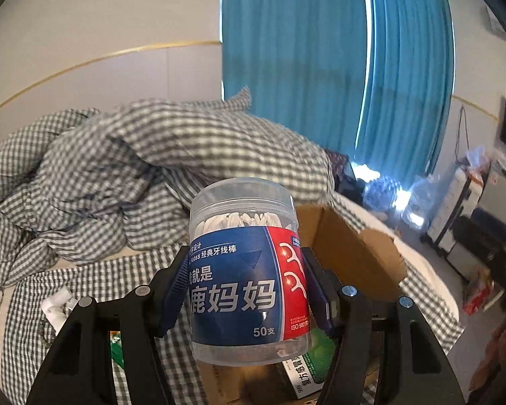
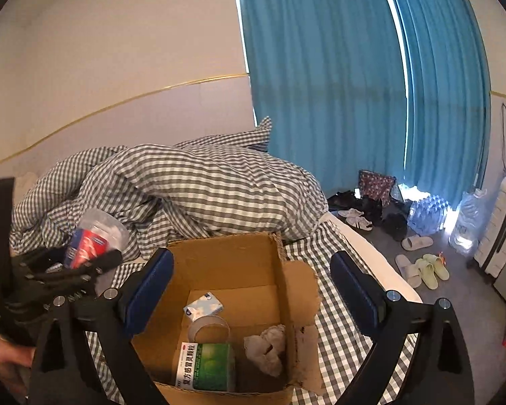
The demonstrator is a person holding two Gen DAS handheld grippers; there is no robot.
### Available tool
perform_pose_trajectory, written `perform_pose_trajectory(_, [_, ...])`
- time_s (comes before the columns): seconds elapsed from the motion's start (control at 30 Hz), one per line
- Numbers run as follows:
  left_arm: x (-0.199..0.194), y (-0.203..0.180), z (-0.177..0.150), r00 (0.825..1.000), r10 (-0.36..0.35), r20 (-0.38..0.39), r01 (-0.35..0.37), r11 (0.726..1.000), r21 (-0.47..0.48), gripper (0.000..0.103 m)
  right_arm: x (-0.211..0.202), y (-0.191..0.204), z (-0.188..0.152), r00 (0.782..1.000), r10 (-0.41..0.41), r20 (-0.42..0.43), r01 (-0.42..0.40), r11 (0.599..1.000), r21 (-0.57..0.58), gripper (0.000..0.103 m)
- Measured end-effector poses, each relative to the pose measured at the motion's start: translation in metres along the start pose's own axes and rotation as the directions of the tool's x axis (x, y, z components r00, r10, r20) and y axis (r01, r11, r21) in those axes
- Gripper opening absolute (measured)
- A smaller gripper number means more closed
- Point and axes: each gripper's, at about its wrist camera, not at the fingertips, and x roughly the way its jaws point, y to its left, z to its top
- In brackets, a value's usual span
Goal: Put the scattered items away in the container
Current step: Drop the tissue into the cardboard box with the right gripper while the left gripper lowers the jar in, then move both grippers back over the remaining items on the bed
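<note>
Upright between the fingers, a floss jar [image 1: 248, 270] above the cardboard box [image 1: 354, 246].
Left gripper [image 1: 246, 290] clamps its sides, lid end up; right gripper [image 2: 253, 290] gapes wide, empty, over the box.

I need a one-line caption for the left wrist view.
Left claw grips a floss-pick jar beside the open cardboard box on the checked bedsheet.

Clear floss-pick jar [image 1: 248, 270] upright, above open cardboard box [image 2: 229, 270].
</note>
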Motion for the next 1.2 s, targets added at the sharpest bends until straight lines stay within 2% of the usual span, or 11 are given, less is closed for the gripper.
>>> perform_pose_trajectory(0.17, [0.017,-0.012,-0.006,1.000,-0.009,-0.024,0.010,0.999,0.036,0.066,0.008,-0.008,-0.007,1.000,-0.006,-0.018,0.006,1.000,0.016,0.094])
perform_pose_trajectory(0.3, [0.019,-0.011,-0.005,1.000,0.006,-0.009,-0.006,0.999,0.051,0.079,0.014,-0.004,-0.009,0.999,-0.010,-0.031,0.010,1.000,0.002,0.094])
perform_pose_trajectory(0.4, [0.014,-0.005,-0.003,1.000,0.004,0.001,-0.004,0.999,0.044,0.080,0.013,-0.001,-0.008,1.000,-0.003,-0.029,0.003,1.000,0.004,0.094])
perform_pose_trajectory(0.53, [0.002,0.009,-0.001,1.000,0.018,0.019,-0.018,0.999,0.026,0.086,0.012,0.010,-0.007,1.000,0.007,-0.030,-0.007,1.000,-0.004,0.095])
perform_pose_trajectory(0.7, [-0.017,0.037,-0.003,0.998,0.046,0.033,-0.046,0.999,-0.010,0.086,0.008,0.036,-0.002,1.000,0.025,-0.017,-0.026,0.999,-0.030,0.098])
perform_pose_trajectory(0.93, [-0.047,0.091,-0.012,0.992,0.120,0.038,-0.118,0.991,-0.064,0.086,-0.002,0.082,0.007,0.998,0.059,0.011,-0.058,0.996,-0.068,0.103])
perform_pose_trajectory(1.2, [-0.093,0.170,-0.025,0.972,0.226,0.062,-0.216,0.967,-0.134,0.087,-0.008,0.141,0.011,0.993,0.117,0.017,-0.115,0.989,-0.098,0.103])
